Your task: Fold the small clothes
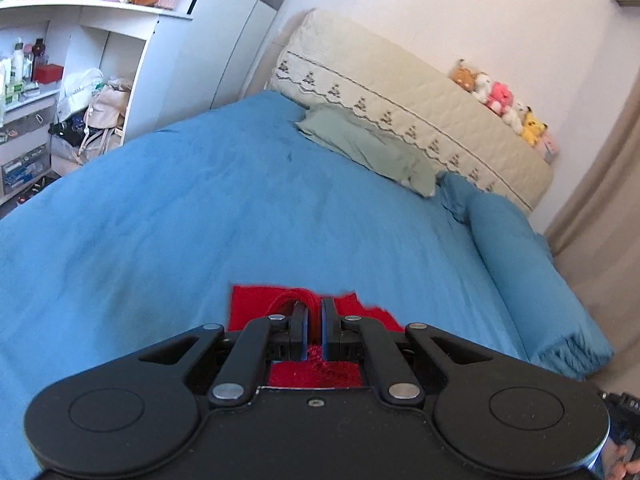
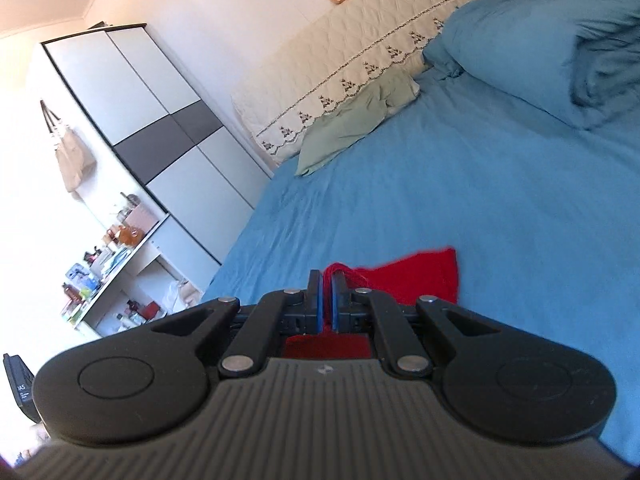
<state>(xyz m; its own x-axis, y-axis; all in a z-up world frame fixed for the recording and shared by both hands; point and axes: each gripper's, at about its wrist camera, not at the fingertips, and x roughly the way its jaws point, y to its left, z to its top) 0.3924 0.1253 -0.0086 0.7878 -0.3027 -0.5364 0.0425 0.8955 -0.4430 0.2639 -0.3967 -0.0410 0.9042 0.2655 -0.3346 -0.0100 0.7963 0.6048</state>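
Left wrist view. Left gripper: jaws clenched on a bunched fold of a red knitted garment, the pads pinching red yarn between them. Garment: lifted at the pinch, spreading to either side of the fingers and running under the gripper body toward the camera; its long axis appears to lie crosswise to the fingers, though most of the cloth is hidden and its full outline cannot be told. It hangs over the near part of a blue bedspread. Far edge of bed: a pale green pillow lying against a cream quilted headboard cover; a rolled blue blanket along the right edge. Plush toys in a row on top of the headboard. White shelving with bottles and bags beyond the left edge.

Right wrist view. Right gripper: jaws clenched on another bunch of the same red garment, yarn visible between the blue pads. Cloth extends to the right of the fingers and passes beneath the gripper. Wardrobe with grey band beyond the bed's left edge.
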